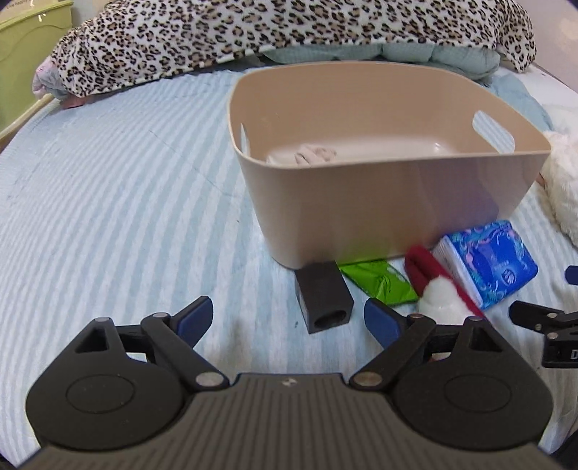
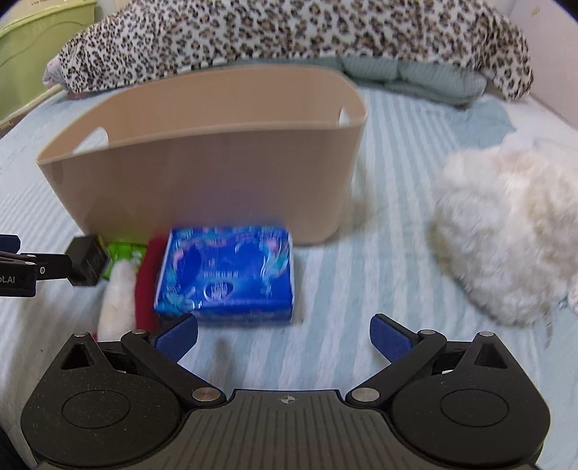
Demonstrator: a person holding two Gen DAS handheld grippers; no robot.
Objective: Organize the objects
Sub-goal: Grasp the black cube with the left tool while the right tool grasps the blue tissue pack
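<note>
A beige plastic bin (image 1: 390, 202) stands on the striped bed; it also shows in the right wrist view (image 2: 202, 173). A pale cloth item (image 1: 314, 153) lies inside it. In front of the bin lie a black block (image 1: 323, 296), a green packet (image 1: 379, 283), a red and white plush item (image 1: 439, 289) and a blue tissue pack (image 1: 487, 262). My left gripper (image 1: 289, 318) is open, just before the black block. My right gripper (image 2: 283, 338) is open, just short of the blue tissue pack (image 2: 225, 271).
A leopard-print blanket (image 1: 253, 32) lies across the far side of the bed over teal pillows (image 2: 415, 77). A white fluffy item (image 2: 502, 231) lies at the right. A green container (image 1: 25, 58) stands at the far left.
</note>
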